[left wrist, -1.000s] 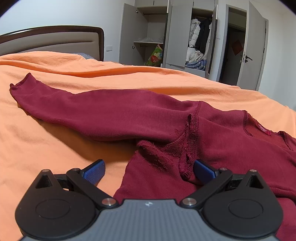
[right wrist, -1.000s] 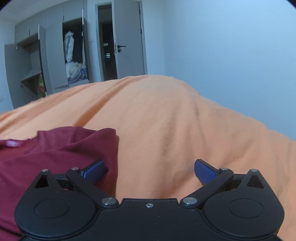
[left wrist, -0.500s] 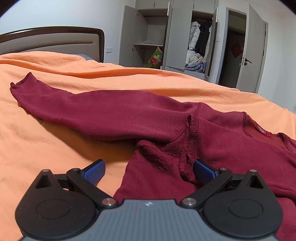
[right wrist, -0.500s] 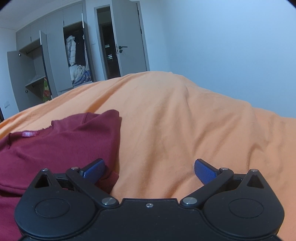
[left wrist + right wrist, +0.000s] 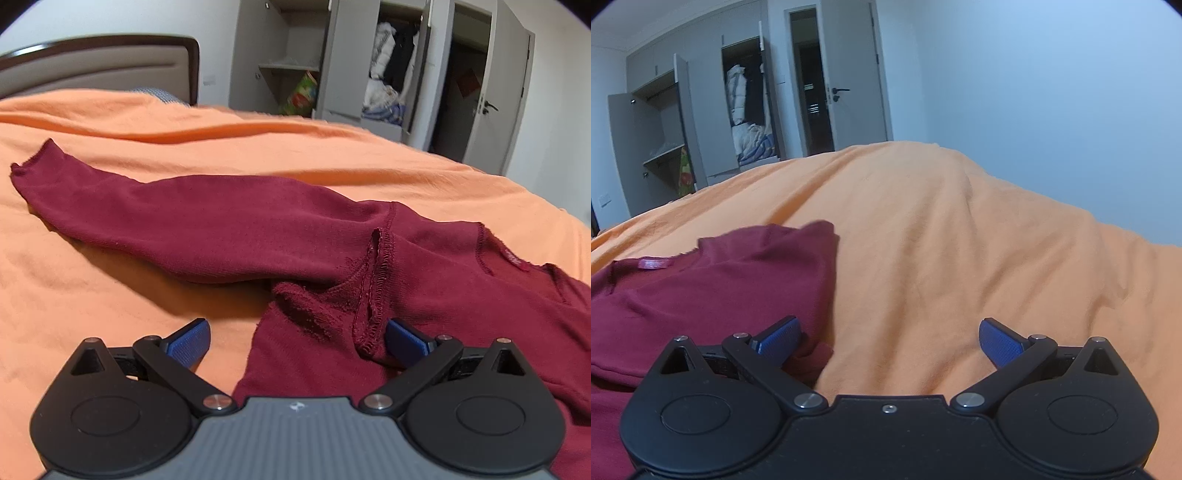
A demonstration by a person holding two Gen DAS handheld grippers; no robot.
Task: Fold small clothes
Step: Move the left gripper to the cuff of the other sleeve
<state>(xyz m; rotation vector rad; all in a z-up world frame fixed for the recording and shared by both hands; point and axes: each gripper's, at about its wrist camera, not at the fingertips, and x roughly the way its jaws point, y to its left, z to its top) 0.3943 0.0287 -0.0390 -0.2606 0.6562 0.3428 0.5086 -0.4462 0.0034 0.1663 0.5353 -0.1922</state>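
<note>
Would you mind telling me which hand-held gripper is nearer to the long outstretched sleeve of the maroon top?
Left. The left hand-held gripper sits open at the armpit seam just below the outstretched sleeve. The right hand-held gripper is open at the top's opposite edge, over the orange bedspread.

left wrist view: low and close over the orange bed sheet [image 5: 110,280], looks at the headboard side | right wrist view: low and close, looks at the plain wall side | both see: dark red knit sweater [image 5: 258,229] [image 5: 701,291], grey open wardrobe [image 5: 332,66] [image 5: 701,122]
</note>
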